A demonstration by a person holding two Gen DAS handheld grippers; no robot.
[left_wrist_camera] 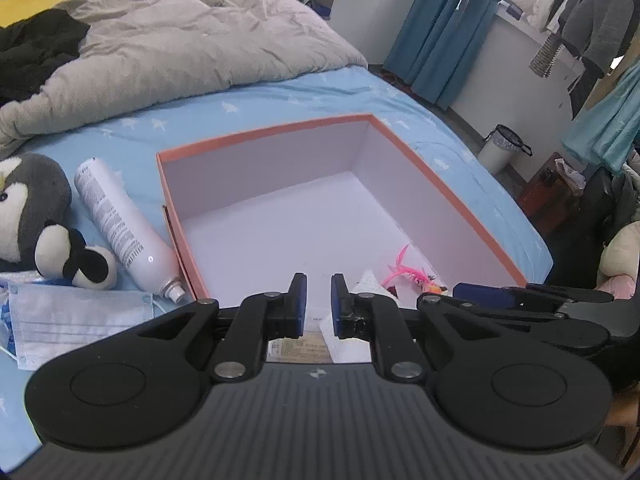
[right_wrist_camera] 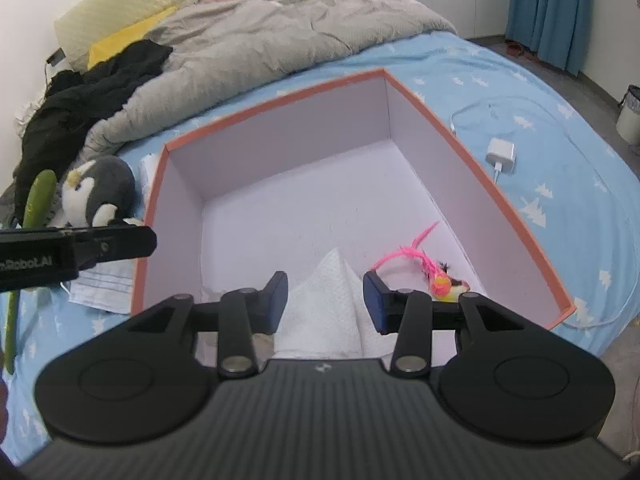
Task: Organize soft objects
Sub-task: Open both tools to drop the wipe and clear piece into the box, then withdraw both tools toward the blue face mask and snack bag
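Right hand-held gripper: nearest item, jaws spread wide and holding nothing, poised over the near end of the box; a folded white cloth lies on the box floor directly below and between its pads, so it appears to be in place, though whether a pad touches it cannot be told. Left hand-held gripper: jaws parted by a narrow gap, nothing between them, hovering over the near edge of the same box. Beneath it a printed paper slip shows, its text too small to read. Feathered toy: pink plumes, orange and yellow body, resting in the near right corner of the box. Box: orange rim, white inside, sitting on the blue tree-print bed, most of its floor bare. Outside its left wall, still unsorted: face mask, nearest; white spray can lying just beside the wall, printed in dense lines too fine to read; small panda plush resting against the larger penguin plush. Judged next step: the left gripper takes a plush; it should open wider first, close on the body rather than a limb, and lift clear of the rim before lowering into the bare far half. The can is rigid and probably stays out. Legible writing: only mirrored lettering on the left gripper's side in the right view, apparently ending "Robot.AI". Further off: white charger with cable, grey duvet, black garment.
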